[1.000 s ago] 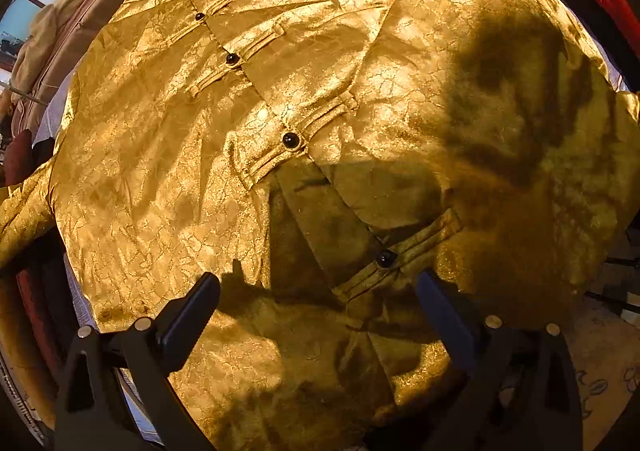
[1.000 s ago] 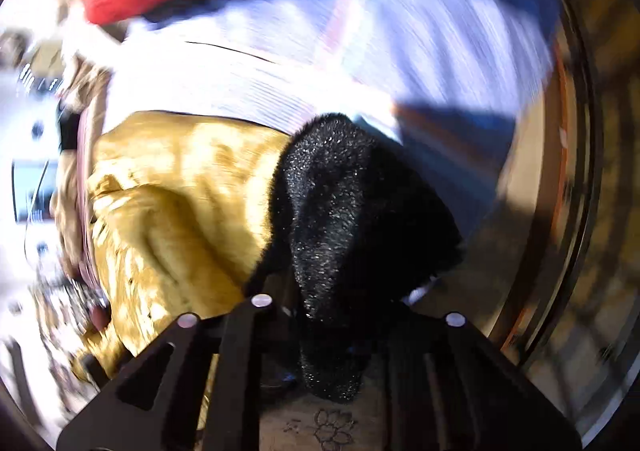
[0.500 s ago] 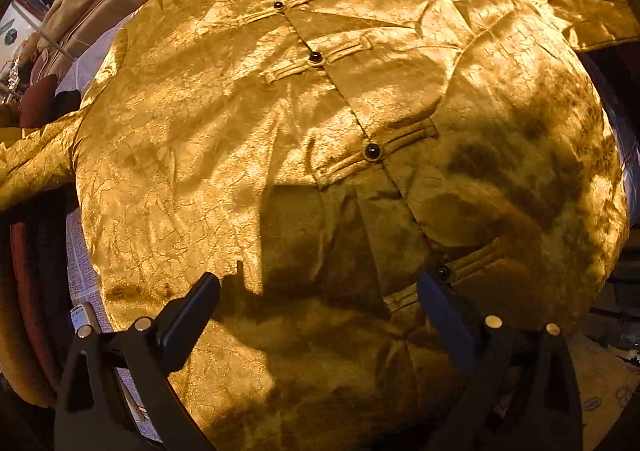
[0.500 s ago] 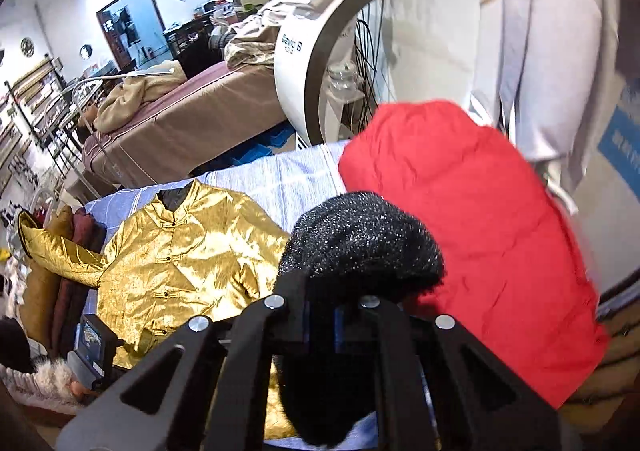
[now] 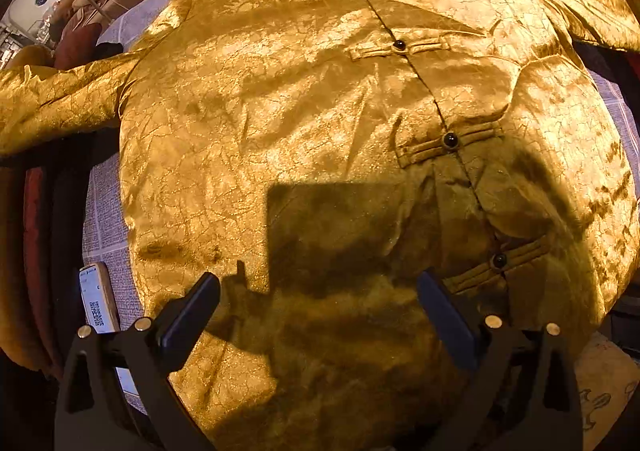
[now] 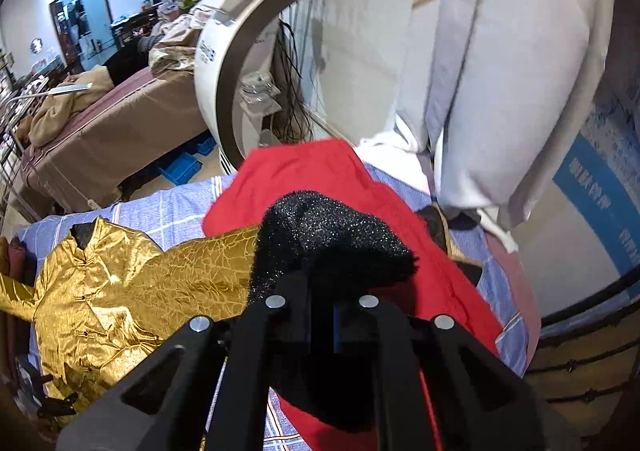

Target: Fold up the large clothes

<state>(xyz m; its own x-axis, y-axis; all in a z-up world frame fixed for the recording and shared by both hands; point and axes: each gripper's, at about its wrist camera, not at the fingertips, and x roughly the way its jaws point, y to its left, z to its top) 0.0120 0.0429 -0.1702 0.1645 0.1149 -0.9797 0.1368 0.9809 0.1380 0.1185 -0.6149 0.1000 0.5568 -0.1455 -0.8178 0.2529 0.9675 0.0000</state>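
A shiny gold jacket (image 5: pixel 300 91) with black knot buttons lies face up, spread on a bed. My left gripper (image 5: pixel 318 281) hovers open over its lower front, left of the button line, with nothing between the fingers. In the right wrist view the same jacket (image 6: pixel 100 303) lies at lower left, and one gold sleeve runs up to a black sparkly cuff (image 6: pixel 332 239). My right gripper (image 6: pixel 324 291) is shut on that cuff and holds it raised above the bed. The cuff hides the fingertips.
A red garment (image 6: pixel 320 171) lies on the blue checked sheet (image 6: pixel 180 203) beyond the cuff. A phone (image 5: pixel 98 299) rests by the jacket's left hem. A white machine (image 6: pixel 240 51), a brown treatment bed (image 6: pixel 100 131) and hanging white cloth (image 6: pixel 500 71) stand behind.
My right gripper has lifted the black cuff well up, stretching the sleeve out from the jacket. My left gripper has slid left across the jacket front, staying open.
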